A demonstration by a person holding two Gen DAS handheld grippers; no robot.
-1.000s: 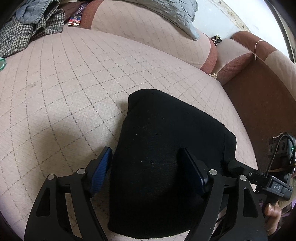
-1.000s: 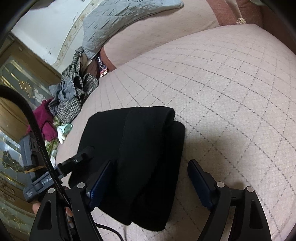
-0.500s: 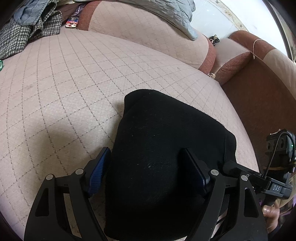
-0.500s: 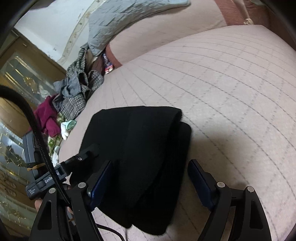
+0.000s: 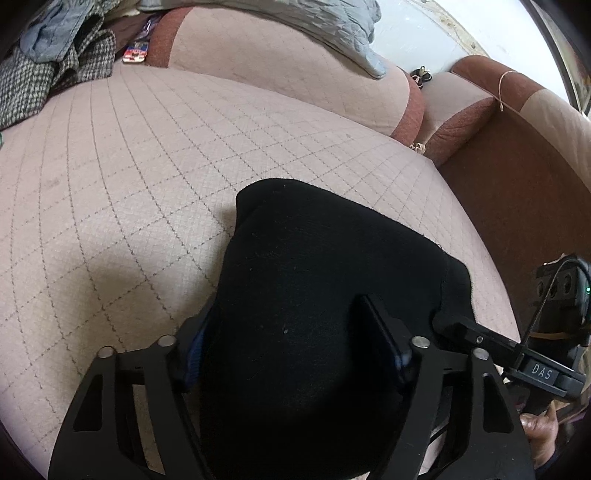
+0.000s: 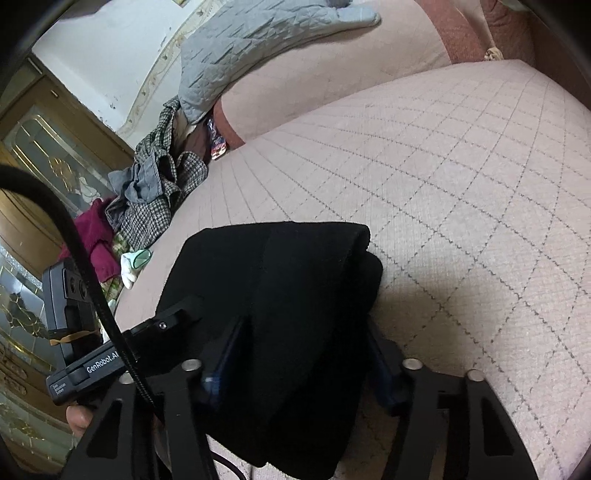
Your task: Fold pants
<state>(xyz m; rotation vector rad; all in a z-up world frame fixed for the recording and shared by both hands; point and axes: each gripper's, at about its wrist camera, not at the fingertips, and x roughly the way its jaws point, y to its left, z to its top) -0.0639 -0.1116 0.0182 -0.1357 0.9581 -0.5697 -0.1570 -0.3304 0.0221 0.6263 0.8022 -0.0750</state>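
Black pants (image 5: pixel 317 295) folded into a thick bundle, lying on the quilted pink sofa seat (image 5: pixel 129 177), near its front edge. Left gripper (image 5: pixel 291 339): fingers spread apart, straddling the near end of the bundle; left finger (image 5: pixel 195 343) sits tight against the bundle's left edge, partly hidden by cloth, right finger (image 5: pixel 380 332) lies on top of the fabric. Fingers not clamped together, but cannot tell whether they are pinching cloth. Right gripper (image 6: pixel 303 354): same story on the opposite side, the stacked fold edge of the pants (image 6: pixel 288 295) fills the gap between the fingers, left finger (image 6: pixel 229 350) pressed into the cloth, right finger (image 6: pixel 380 358) at the bundle's outer edge beside bare seat. Cannot tell whether this is a grip or only contact. In the right wrist view, the other gripper's body sits left of the fingers, touching the bundle. Ahead of the left fingers: bare seat, then the backrest cushion (image 5: pixel 277 62) with a grey quilted blanket (image 5: pixel 332 33) draped over it. Far ahead-left of the left fingers: a heap of checked and grey clothes (image 5: pixel 48 66), and a small red-blue packet (image 5: pixel 136 53) just beside it. Ahead-right: reddish-brown armrest (image 5: pixel 491 110).
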